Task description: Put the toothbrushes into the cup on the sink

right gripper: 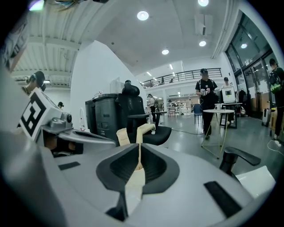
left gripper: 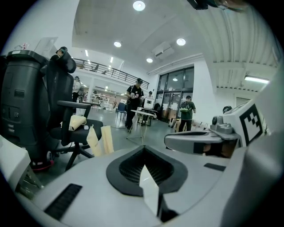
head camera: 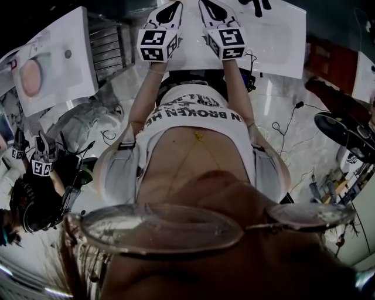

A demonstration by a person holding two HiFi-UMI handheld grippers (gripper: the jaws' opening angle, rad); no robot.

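No toothbrush and no cup shows in any view. In the head view both grippers are held side by side in front of the person's chest, over a white sink top [head camera: 275, 41]. My left gripper [head camera: 171, 7] has its jaws together with nothing between them, and its own view shows the same [left gripper: 144, 150]. My right gripper [head camera: 206, 6] is likewise shut and empty [right gripper: 138, 146]. Each gripper sees the other beside it: the right gripper [left gripper: 195, 142] in the left gripper view, the left gripper [right gripper: 75, 138] in the right gripper view.
A second white sink unit [head camera: 53, 58] stands at the left. Both gripper views look across an open hall with a black office chair [left gripper: 66, 119], a black bin [left gripper: 20, 102], small tables [right gripper: 219, 113] and people standing far off. Cables lie on the floor [head camera: 287, 132].
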